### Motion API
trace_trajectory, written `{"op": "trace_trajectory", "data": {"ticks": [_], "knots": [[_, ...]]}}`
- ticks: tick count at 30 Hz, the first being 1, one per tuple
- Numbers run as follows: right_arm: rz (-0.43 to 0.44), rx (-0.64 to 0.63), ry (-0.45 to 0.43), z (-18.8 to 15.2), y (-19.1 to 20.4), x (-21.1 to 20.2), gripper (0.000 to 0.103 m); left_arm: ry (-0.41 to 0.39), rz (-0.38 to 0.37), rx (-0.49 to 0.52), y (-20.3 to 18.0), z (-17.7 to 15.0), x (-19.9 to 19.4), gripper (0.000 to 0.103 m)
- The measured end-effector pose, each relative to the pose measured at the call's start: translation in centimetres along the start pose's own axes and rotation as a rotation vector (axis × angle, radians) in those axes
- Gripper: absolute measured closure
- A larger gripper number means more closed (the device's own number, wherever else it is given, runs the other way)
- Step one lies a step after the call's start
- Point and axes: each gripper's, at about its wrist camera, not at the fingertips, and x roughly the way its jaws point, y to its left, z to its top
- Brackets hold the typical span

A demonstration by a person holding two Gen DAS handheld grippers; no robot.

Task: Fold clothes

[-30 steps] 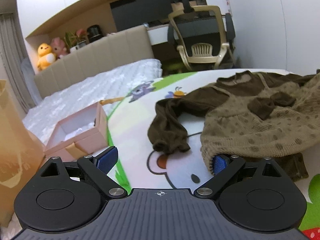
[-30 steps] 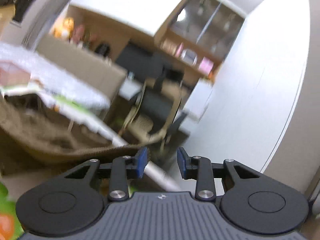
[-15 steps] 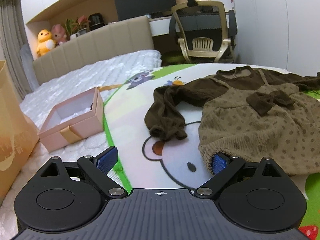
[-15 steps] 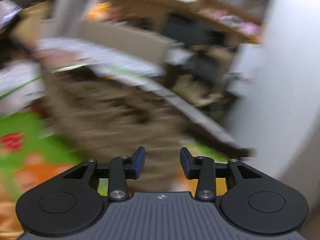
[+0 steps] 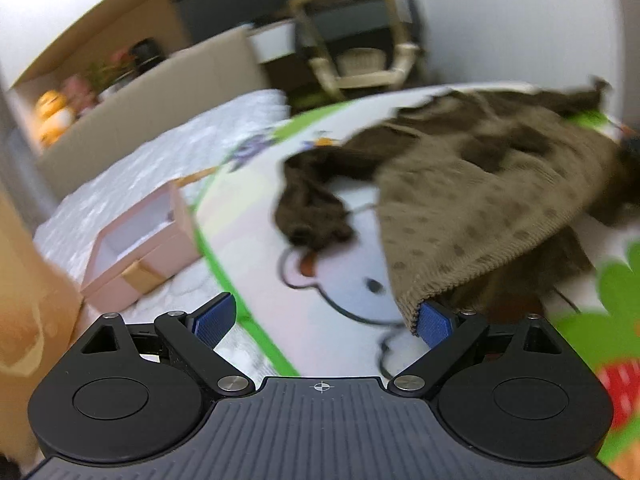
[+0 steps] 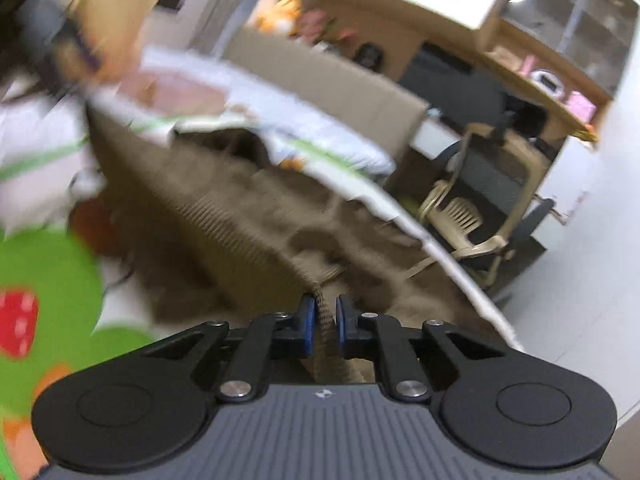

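- The right gripper (image 6: 323,322) has pinched the ribbed hem of the little dress (image 5: 480,208) — the cloth sits squeezed between its two blue pads.
- The left gripper (image 5: 322,320) has its fingers spread wide. The hem's corner rests against the right-hand blue pad (image 5: 434,322), but nothing is pinched there.
- I think the step now is to get hold of the bottom edge at both corners, so the dress can be folded up.
- To do it well, the left gripper should close on that corner next to its pad and take both layers of cloth, not just the top one.
- Then both hands should lift together and stay level, so the hem stays straight and the dress does not bunch up.
- The dress lies on a play mat (image 5: 320,240) with a white bear and green shapes, spread out toward the far side.
- It is tan with dark dots, has a dark brown bow, and dark brown sleeves — one sleeve (image 5: 312,208) is crumpled up on the bear's face.
- A pink box (image 5: 140,248) sits well apart, off the mat's edge.
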Motion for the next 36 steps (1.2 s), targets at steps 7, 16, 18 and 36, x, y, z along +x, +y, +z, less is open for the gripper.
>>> {"op": "trace_trajectory", "data": {"ticks": [7, 16, 18, 36], "knots": [[0.039, -0.013, 0.008, 0.5, -0.8, -0.8, 0.094, -0.099, -0.201, 0.283, -6.5, 0.6, -4.6, 0.006], [0.036, -0.021, 0.016, 0.9, -1.6, -1.7, 0.095, -0.210, -0.314, 0.423, -18.0, 6.4, 3.1, 0.009], [0.042, -0.025, 0.014, 0.8, -1.7, -2.3, 0.094, -0.216, -0.306, 0.400, -18.9, 7.5, 5.0, 0.055], [0.151, -0.113, 0.174, -3.7, 2.5, 2.0, 0.096, -0.245, -0.356, 0.141, -15.2, 12.8, 5.0, 0.095]]}}
